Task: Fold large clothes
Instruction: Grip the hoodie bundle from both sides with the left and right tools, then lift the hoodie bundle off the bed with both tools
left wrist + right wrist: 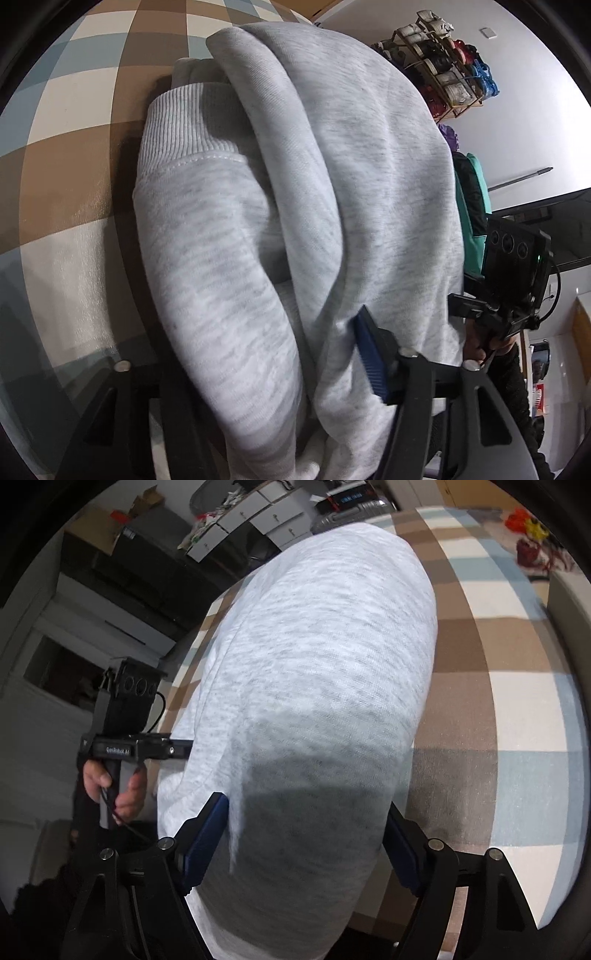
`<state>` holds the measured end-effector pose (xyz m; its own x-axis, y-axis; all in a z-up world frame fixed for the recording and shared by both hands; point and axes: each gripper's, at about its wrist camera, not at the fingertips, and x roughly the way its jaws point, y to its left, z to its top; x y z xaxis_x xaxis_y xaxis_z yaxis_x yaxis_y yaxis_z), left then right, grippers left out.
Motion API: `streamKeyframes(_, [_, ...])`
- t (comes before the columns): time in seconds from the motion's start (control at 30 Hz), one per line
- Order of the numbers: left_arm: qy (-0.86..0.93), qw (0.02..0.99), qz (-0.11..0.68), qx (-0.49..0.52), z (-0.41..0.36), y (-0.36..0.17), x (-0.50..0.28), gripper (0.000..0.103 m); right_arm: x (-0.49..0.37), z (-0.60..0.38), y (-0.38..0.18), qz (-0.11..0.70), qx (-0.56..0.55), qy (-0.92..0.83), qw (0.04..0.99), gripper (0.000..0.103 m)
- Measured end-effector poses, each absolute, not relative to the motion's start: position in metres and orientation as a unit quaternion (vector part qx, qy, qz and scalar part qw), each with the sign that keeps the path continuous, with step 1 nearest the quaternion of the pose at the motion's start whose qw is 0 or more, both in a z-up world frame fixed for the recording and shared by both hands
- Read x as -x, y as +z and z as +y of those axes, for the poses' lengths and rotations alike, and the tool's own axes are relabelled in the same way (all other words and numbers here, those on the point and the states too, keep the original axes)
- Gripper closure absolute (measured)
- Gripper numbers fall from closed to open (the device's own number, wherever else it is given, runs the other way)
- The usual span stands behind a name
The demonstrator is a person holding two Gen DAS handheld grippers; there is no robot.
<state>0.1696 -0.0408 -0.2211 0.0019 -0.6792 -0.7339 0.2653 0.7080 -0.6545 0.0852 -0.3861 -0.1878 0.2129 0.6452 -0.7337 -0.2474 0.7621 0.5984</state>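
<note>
Bulky light heather-grey fleece sweatshirt (295, 206) fills the middle of both wrist views, bunched into a thick roll over a brown, white and pale-blue checked cloth surface (74, 155), probably a bed or covered counter, can't tell which. Ribbed cuff (177, 122) sits upper left of centre in the left view, sleeve lying along the body, so the garment looks part-folded already.

Left tongs (258, 373): only the right-hand blue-padded finger shows clearly, lower centre-right, pressed against a fold of the fabric; the other finger is hidden under the roll. Fabric sits between them, about mid-open, but whether both pads actually pinch it I can't tell.

Right tongs (306, 842): both blue pads visible at bottom of the right view, spread wide, one on each side of the grey roll, apparently squeezing it. Wide spread fits the thickness of the bundle.

Each gripper appears in the other's view at the frame edge, held by a hand (122, 794), so both ends of the same near edge seem taken at once. Judgement: paired grip keeps the edge level for carrying it over toward the far side of the roll as the next fold.

Background: shoe rack (439, 66) upper right in left view, white drawers (258, 517) top of right view.
</note>
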Motion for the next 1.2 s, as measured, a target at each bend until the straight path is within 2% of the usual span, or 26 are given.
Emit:
streamKeyframes(0.13, [-0.344,0.671,0.623,0.207,-0.037,-0.226,-0.175,0.034,-0.098,-0.386,-0.193,0.565,-0.186,0.299,0.747,0.015])
streamKeyframes(0.23, [-0.343,0.666,0.619,0.235,-0.032,-0.228,-0.179,0.034,-0.099,-0.389,-0.190,0.544,-0.183,0.280,0.769,0.020])
streamKeyframes(0.43, [-0.341,0.670,0.612,0.244,-0.022,-0.226,-0.173,0.061,-0.087,-0.386,-0.177,0.524,-0.161,0.255,0.797,0.036])
streamKeyframes(0.5, [-0.347,0.669,0.611,0.244,-0.022,-0.223,-0.167,0.065,-0.077,-0.380,-0.169,0.509,-0.139,0.259,0.809,0.040])
streamKeyframes(0.57, [-0.359,0.667,0.611,0.229,-0.025,-0.220,-0.162,0.065,-0.068,-0.381,-0.164,0.501,-0.122,0.278,0.811,0.040])
streamKeyframes(0.83, [-0.368,0.653,0.620,0.233,-0.019,-0.227,-0.169,0.067,-0.077,-0.385,-0.181,0.512,-0.173,0.281,0.793,0.039])
streamKeyframes(1.2, [-0.383,0.656,0.606,0.238,-0.026,-0.213,-0.167,0.072,-0.046,-0.392,-0.155,0.482,-0.175,0.259,0.819,0.051])
